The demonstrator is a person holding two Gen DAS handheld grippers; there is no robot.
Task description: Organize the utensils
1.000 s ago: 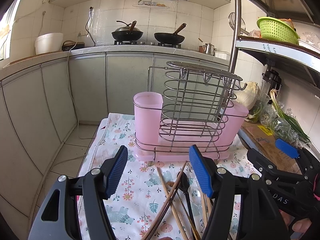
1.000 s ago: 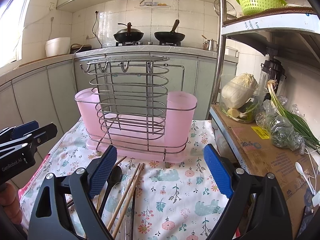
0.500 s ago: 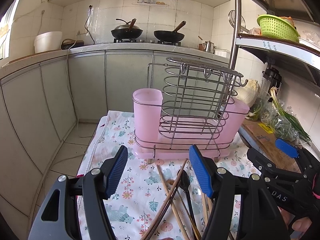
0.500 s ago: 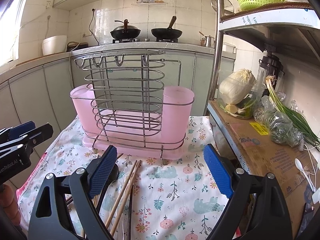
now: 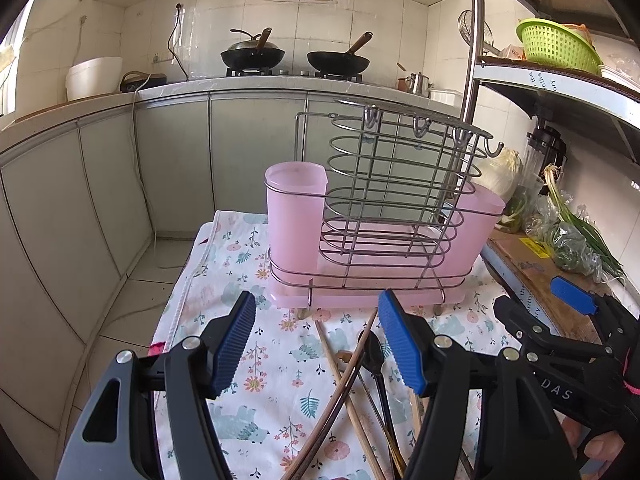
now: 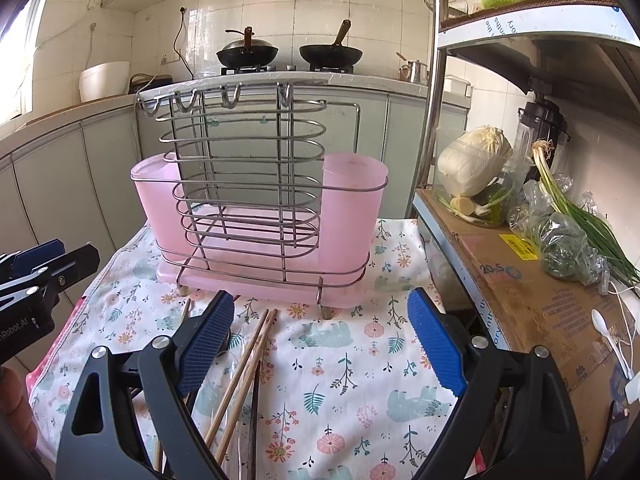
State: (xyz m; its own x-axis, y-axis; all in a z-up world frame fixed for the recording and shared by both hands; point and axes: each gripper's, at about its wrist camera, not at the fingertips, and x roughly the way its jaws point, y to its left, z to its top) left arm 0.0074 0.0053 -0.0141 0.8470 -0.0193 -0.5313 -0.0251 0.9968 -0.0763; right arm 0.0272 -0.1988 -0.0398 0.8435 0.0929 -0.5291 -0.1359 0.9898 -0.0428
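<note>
Utensil rack [image 5: 384,236], wire frame with pink cups, upright at frame centre on the cloth-covered surface [image 6: 344,364], cups seemingly vacant, presumably awaiting contents. Chopsticks [image 6: 244,364] and dark spoon [image 5: 374,354] lie loose and crossed at lower centre, just before the rack. Left tongs [image 5: 316,344]: apart, empty, level above the pile. Right tongs [image 6: 320,344]: apart, empty, hovering alongside, aimed at the rack.
</note>
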